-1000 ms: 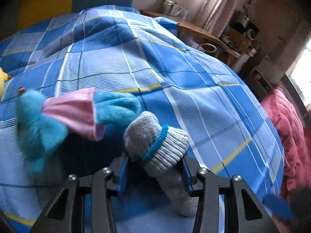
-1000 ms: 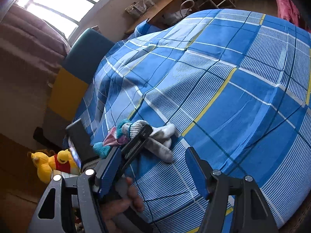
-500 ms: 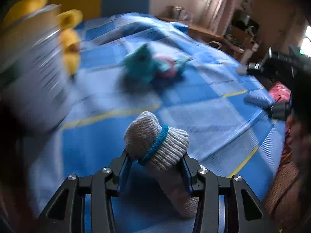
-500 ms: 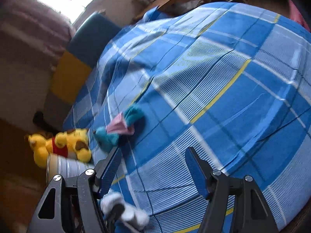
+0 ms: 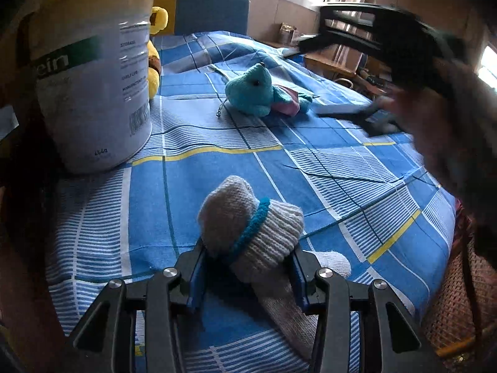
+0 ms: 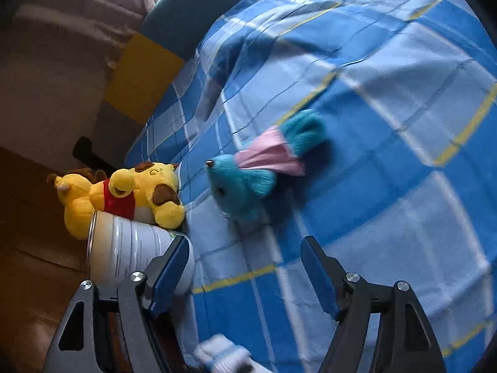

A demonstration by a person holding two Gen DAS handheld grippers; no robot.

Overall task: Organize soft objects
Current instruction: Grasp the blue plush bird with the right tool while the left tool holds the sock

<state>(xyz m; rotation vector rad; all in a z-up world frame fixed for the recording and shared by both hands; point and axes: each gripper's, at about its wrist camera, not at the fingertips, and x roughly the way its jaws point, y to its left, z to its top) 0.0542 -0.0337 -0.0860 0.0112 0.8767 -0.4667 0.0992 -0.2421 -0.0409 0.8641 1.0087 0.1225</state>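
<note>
In the left wrist view, the rolled sock (image 5: 250, 228) is being squeezed between the closed-in fingers of the left gripper (image 5: 248, 275) above the blue bed cover (image 5: 341, 180), and its loose tail is hanging down, so it could be caught on the rim of the big tin (image 5: 93, 74) or be dropped beside it. In the right wrist view, the right gripper (image 6: 245, 267) is being held wide open with nothing in it, aimed near the blue toy fish (image 6: 257, 171), and the tin (image 6: 124, 251) beside its left finger could be knocked over.

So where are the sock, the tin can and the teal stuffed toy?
sock (image 5: 248, 227), left wrist view, on its ribbed cuff.
tin can (image 5: 93, 77), left wrist view, on its labelled side.
teal stuffed toy (image 6: 242, 186), right wrist view, on its body.
</note>
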